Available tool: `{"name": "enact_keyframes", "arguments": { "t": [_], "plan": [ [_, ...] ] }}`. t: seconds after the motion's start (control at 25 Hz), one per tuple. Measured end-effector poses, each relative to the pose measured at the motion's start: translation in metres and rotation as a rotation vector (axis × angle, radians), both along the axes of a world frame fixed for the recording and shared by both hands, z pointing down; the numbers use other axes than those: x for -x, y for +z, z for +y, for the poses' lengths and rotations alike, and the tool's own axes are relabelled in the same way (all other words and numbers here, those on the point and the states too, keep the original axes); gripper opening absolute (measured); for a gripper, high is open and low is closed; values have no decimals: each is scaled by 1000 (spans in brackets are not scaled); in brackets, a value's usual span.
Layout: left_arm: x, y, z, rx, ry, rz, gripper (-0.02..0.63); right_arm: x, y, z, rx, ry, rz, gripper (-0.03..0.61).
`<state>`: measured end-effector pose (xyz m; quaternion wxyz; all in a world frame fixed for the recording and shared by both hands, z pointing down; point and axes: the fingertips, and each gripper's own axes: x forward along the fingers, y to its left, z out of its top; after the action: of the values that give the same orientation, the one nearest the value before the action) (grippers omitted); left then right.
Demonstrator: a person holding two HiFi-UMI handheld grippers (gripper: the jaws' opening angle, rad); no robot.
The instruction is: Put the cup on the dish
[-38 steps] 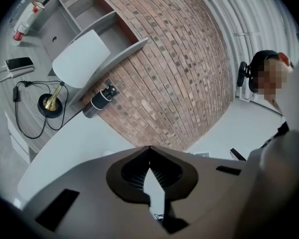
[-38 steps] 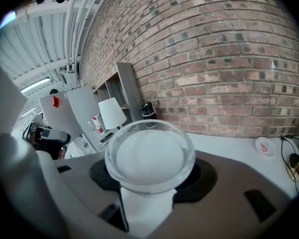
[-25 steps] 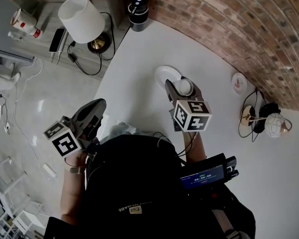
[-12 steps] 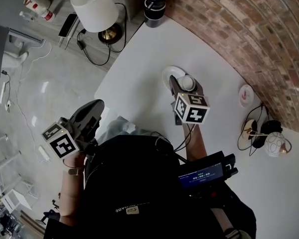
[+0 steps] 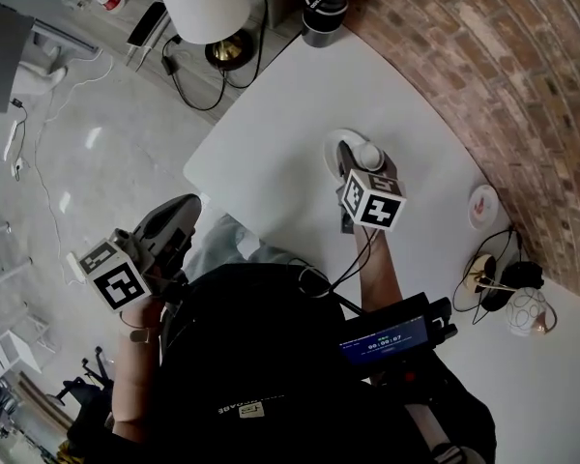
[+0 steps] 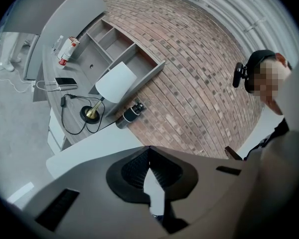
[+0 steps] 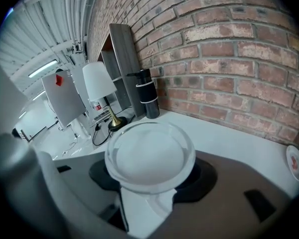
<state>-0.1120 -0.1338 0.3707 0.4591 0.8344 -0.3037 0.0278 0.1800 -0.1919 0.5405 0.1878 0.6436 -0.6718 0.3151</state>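
The cup (image 7: 150,156) is pinched between the fingers of the right gripper (image 5: 363,157), the dish (image 5: 333,143) just beneath their tips, the left gripper (image 6: 148,152) closed on nothing, and letting go off-centre or too high could tip it over the dish's rim.

Glossy translucent cup (image 7: 149,156), smooth matt table (image 5: 271,153), rough brick wall (image 5: 483,56) (shiny brass-like lamp base (image 5: 228,50))
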Motion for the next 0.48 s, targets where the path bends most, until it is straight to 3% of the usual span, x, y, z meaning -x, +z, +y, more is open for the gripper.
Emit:
{"name": "enact_keyframes", "arguments": {
  "t": [0.48],
  "plan": [
    [4,10,20,37,-97,-14,6,-5,48,-11,30,-41,22,249]
  ]
}}
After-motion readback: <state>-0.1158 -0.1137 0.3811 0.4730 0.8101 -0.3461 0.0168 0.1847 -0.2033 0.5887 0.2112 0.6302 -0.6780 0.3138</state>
